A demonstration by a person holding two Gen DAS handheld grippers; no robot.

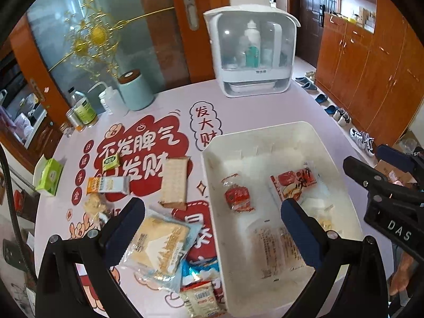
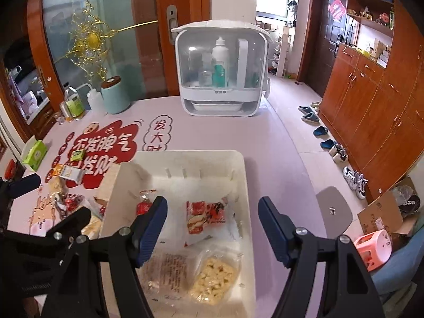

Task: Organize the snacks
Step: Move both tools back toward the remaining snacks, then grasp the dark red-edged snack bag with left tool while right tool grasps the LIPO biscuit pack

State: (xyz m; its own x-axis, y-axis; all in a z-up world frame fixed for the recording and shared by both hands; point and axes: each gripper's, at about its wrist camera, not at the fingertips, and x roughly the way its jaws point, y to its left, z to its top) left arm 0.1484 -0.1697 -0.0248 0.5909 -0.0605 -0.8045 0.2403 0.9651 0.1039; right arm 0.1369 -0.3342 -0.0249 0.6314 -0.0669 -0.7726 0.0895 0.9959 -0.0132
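- White bin [image 2: 185, 164]: upright, open-topped, directly under the right tool [image 2: 213, 228], holding four packets lying flat.
- Pale biscuit packet [image 1: 159, 251]: flat on the counter [image 1: 164, 100], between the left tool's [image 1: 213, 228] fingers.

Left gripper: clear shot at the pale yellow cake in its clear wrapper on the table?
Probably yes. The left gripper is open and empty, the pale yellow wrapped cake lies uncovered beside its left finger, outside the white plastic bin; nothing blocks it.
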